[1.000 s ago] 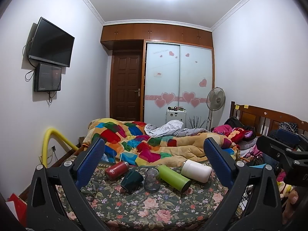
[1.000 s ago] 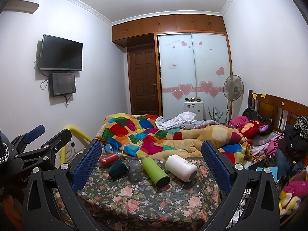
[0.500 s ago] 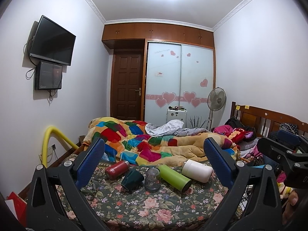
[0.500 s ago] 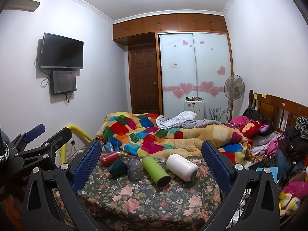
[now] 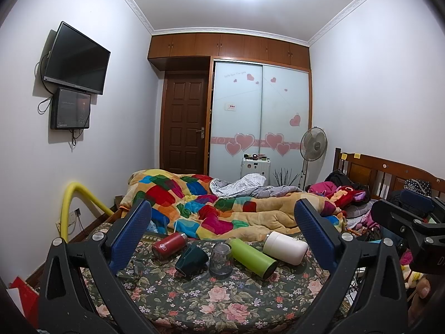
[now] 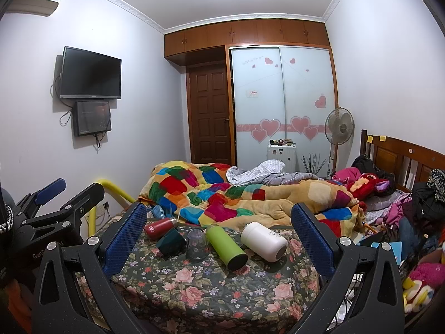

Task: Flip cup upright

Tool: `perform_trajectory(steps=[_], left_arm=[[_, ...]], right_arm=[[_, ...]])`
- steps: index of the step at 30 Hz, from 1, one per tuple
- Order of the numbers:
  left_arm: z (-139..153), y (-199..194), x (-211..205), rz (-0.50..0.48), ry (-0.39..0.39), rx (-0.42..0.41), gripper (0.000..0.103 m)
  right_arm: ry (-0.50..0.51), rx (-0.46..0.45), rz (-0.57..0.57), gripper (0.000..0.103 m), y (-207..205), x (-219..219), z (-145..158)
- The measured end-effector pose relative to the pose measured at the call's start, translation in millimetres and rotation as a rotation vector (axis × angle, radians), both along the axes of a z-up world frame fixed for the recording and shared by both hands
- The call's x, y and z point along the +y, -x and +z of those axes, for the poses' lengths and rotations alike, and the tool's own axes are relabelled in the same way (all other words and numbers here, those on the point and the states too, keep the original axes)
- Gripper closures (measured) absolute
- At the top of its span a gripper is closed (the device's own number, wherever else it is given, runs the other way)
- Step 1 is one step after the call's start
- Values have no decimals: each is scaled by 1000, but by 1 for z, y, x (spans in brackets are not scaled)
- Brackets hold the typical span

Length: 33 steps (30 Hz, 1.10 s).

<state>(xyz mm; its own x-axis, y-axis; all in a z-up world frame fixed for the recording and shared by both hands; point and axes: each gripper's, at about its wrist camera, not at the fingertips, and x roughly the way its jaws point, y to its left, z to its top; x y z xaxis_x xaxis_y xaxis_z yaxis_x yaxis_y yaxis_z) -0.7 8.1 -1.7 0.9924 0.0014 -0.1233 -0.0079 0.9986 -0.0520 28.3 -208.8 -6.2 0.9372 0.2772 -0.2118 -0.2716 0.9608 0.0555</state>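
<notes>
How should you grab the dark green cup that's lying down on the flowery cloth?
Probably grip the dark green cup across its tapered sides near the middle, from above. It lies tipped, mouth toward the camera, beside the clear glass, so keep the fingers off that side.

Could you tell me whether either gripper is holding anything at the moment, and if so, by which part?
Nothing is held. The left gripper and right gripper are both open, short of the cups on the floral cloth.
</notes>
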Motion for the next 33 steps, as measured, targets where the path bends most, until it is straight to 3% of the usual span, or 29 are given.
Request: perform_trajectory(steps=[19, 24, 29, 33], left_arm=[[-5, -6, 2, 0, 4, 3, 0], [-9, -12, 1, 2, 5, 13, 0], [-23, -33, 6, 26, 6, 55, 0], [-46, -65, 17, 61, 1, 141, 0]], right_arm=[[4, 4, 1, 0, -1, 1, -1], [4, 22, 2, 0, -9, 1, -13], [9, 54, 1, 0, -20, -1, -17], [19, 87, -5, 0, -33, -2, -23]])
